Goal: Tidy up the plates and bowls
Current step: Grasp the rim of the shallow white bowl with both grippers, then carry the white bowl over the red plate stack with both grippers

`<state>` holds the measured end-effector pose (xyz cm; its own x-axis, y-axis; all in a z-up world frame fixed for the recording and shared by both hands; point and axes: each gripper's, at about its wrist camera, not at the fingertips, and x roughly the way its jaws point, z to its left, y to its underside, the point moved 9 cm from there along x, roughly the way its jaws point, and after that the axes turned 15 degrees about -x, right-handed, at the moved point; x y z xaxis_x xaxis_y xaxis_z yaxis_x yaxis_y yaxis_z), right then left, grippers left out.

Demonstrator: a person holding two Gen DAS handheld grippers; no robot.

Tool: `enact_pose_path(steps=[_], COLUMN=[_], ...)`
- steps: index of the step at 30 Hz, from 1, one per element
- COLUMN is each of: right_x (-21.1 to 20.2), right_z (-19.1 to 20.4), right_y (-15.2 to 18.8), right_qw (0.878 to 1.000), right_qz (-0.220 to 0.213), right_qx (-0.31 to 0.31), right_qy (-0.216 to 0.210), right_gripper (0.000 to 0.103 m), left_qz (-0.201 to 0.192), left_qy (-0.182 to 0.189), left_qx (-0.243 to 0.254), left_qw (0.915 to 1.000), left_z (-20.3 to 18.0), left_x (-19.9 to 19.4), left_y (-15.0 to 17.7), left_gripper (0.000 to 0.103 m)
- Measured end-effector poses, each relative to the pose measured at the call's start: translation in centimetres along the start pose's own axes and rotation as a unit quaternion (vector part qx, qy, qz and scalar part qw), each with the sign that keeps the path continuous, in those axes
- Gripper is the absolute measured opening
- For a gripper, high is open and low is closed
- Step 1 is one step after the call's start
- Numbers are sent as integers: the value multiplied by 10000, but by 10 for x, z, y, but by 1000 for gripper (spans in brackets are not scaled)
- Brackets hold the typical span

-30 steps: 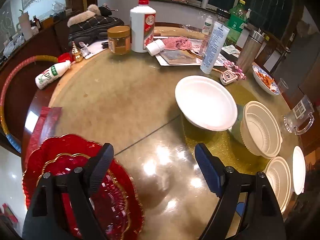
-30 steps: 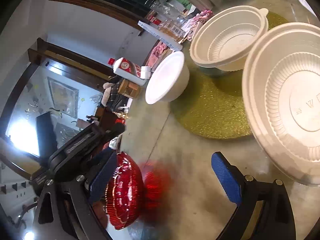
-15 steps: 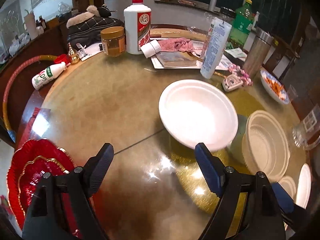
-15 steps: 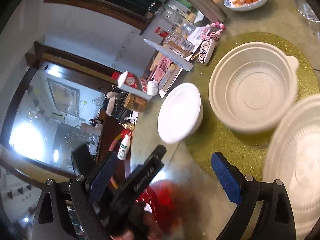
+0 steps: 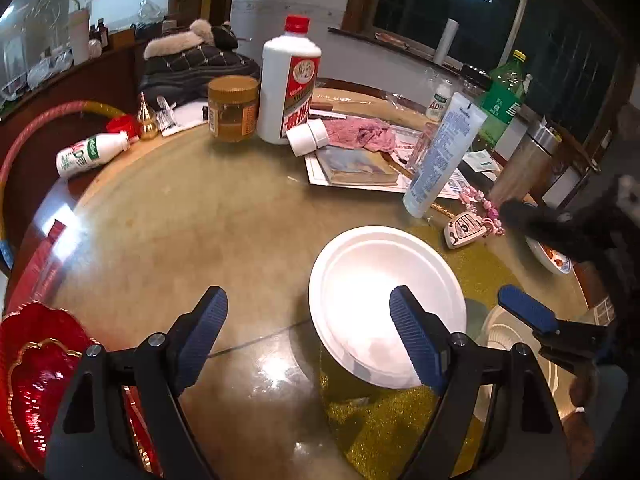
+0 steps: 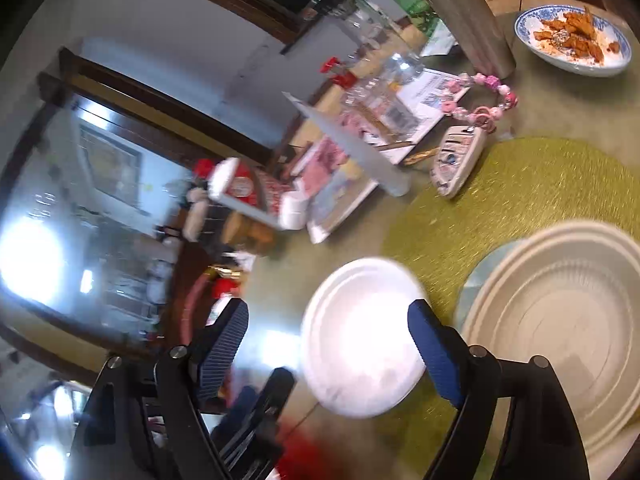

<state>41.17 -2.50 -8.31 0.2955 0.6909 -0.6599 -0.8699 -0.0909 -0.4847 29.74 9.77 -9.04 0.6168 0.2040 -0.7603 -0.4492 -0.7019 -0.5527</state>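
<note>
A white bowl (image 5: 386, 304) sits at the edge of a gold placemat (image 5: 376, 420); it also shows in the right wrist view (image 6: 360, 340). A cream ribbed bowl (image 6: 560, 328) sits beside it on the mat. Stacked red plates (image 5: 36, 376) lie at the table's near left. My left gripper (image 5: 308, 336) is open and empty above the table, its right finger over the white bowl. My right gripper (image 6: 328, 352) is open and empty above the white bowl; one of its fingers (image 5: 528, 314) shows in the left wrist view.
Behind stand a white liquor bottle (image 5: 290, 84), an amber jar (image 5: 233, 108), a white tube (image 5: 444, 160), papers, a pink cloth, a key fob (image 5: 466, 230), a steel flask (image 6: 472, 16) and a blue dish of food (image 6: 574, 40). A small white bottle (image 5: 90, 154) lies at the left edge.
Both grippers have moved forward toward the white bowl. The red plates have slid to the left wrist view's lower-left corner, and the right gripper now shows at that view's right.
</note>
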Motion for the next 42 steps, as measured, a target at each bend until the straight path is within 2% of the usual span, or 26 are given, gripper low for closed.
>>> enact_pose_path(steps=[3, 5, 6, 10, 12, 13, 15, 16, 17, 19, 21, 24, 32, 38, 42], right_x=[21, 28, 32, 39, 38, 38, 38, 38, 37, 35, 33, 28, -10, -45, -65], right_z=[-15, -19, -20, -27, -29, -30, -32, -32, -33, -32, -30, -26, -8, -8, -1], right_y=[5, 12, 14, 22, 26, 29, 35, 38, 39, 42, 45, 49, 50, 66, 82], right_qw=[9988, 9984, 9980, 9947, 9930, 9919, 9883, 9874, 9870, 9872, 9867, 9874, 9899, 9914, 9926], right_qz=[322, 442, 493, 675, 766, 820, 956, 1005, 1015, 977, 971, 912, 507, 273, 129], right_qx=[-9, -4, -65, -163, -188, -219, -290, -297, -302, -313, -353, -365, -509, -431, -459], right_qy=[356, 350, 382, 752, 874, 945, 1154, 1187, 1212, 1217, 1254, 1243, 1220, 1203, 1116], right_gripper=[73, 69, 64, 57, 50, 49, 33, 29, 19, 15, 9, 9, 8, 8, 8], left_qz=[211, 373, 382, 262, 268, 295, 418, 484, 527, 601, 569, 490, -87, -137, -236], left_qy=[-41, -72, -80, -76, -34, -35, -37, -31, -19, 97, 103, 117, 203, 283, 304], left_qx=[-71, -85, -94, -148, -172, -171, -144, -132, -122, -89, -35, -12, 343, 676, 807], left_qw=[9997, 9992, 9992, 9995, 9995, 9994, 9990, 9987, 9985, 9981, 9983, 9987, 9992, 9972, 9960], left_z=[3, 5, 5, 8, 8, 8, 8, 7, 7, 4, 3, 2, -14, -25, -20], left_x=[16, 25, 26, 26, 26, 28, 32, 34, 36, 37, 35, 30, -7, -30, -54], left_y=[6, 10, 11, 9, 9, 10, 13, 15, 17, 19, 20, 18, 11, 25, 34], left_gripper=[84, 84, 84, 83, 62, 56, 34, 29, 18, 11, 10, 9, 9, 9, 10])
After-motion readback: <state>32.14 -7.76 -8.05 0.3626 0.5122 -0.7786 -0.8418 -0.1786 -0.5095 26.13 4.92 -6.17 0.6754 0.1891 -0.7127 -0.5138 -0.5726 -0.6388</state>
